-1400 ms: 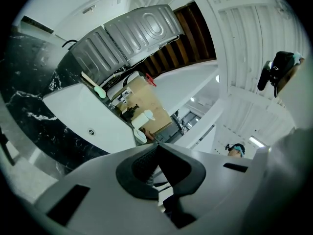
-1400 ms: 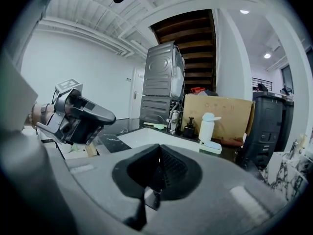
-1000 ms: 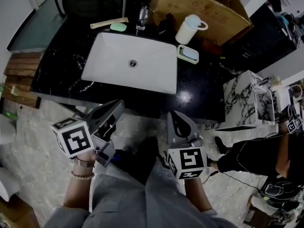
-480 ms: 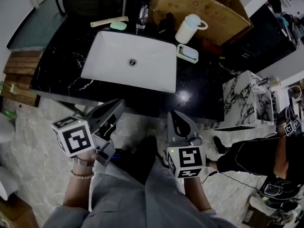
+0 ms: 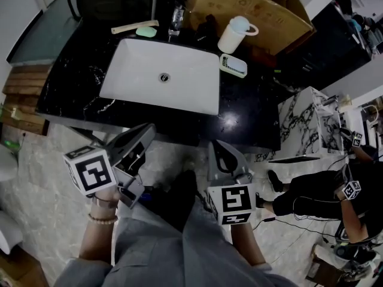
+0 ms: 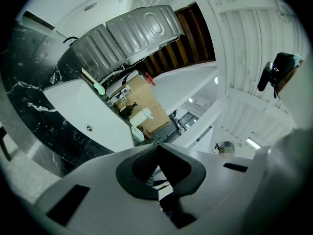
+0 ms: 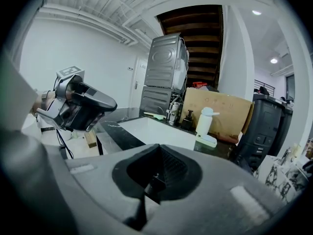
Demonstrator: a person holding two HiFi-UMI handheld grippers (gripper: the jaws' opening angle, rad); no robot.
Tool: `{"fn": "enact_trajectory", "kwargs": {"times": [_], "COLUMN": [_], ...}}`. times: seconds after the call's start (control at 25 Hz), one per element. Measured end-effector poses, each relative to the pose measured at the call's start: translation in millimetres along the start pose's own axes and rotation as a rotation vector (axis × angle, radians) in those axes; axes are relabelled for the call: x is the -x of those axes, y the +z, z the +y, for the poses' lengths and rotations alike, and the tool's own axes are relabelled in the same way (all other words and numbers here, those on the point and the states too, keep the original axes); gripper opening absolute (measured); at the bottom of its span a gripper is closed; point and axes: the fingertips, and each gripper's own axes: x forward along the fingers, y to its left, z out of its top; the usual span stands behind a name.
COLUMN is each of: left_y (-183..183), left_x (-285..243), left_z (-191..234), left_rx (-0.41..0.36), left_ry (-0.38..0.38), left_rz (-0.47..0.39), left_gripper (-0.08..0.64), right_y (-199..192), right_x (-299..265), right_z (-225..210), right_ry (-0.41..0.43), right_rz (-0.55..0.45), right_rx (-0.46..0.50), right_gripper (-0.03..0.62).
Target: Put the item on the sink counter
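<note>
Left hand-held gripper [image 5: 148, 128] and right hand-held gripper [image 5: 216, 143] are held side by side in front of the black marble table [image 5: 251, 109], short of its front edge. Jaws on each are pressed together with nothing between them. Candidate items (which one the task means I cannot tell) sit on the table behind the white basin [image 5: 137, 79]: white pump bottle [image 5: 230, 37], soap dish [image 5: 233, 65] just beside it, green soap [image 5: 145, 32] further left.
</note>
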Motion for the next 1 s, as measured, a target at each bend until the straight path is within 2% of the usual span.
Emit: {"fn": "enact_trajectory", "kwargs": {"times": [0.76,1.0], "left_y": [-3.2,-5.7], "left_x": [0.6,-1.9], "left_z": [3.1,-0.7], "left_rx": [-0.007,0.005], "left_ry": [0.037,-0.002], "left_rz": [0.027,0.019], "left_gripper": [0.006,0.006], "right_y": [-1.8,-6.2], "right_x": [0.0,3.2], "right_z": [-1.8,-6.8], "right_ry": [-0.005,-0.015], "right_rz": [0.017,0.026], "right_rx": [0.011,0.007], "right_gripper": [-0.002,-0.002]}}
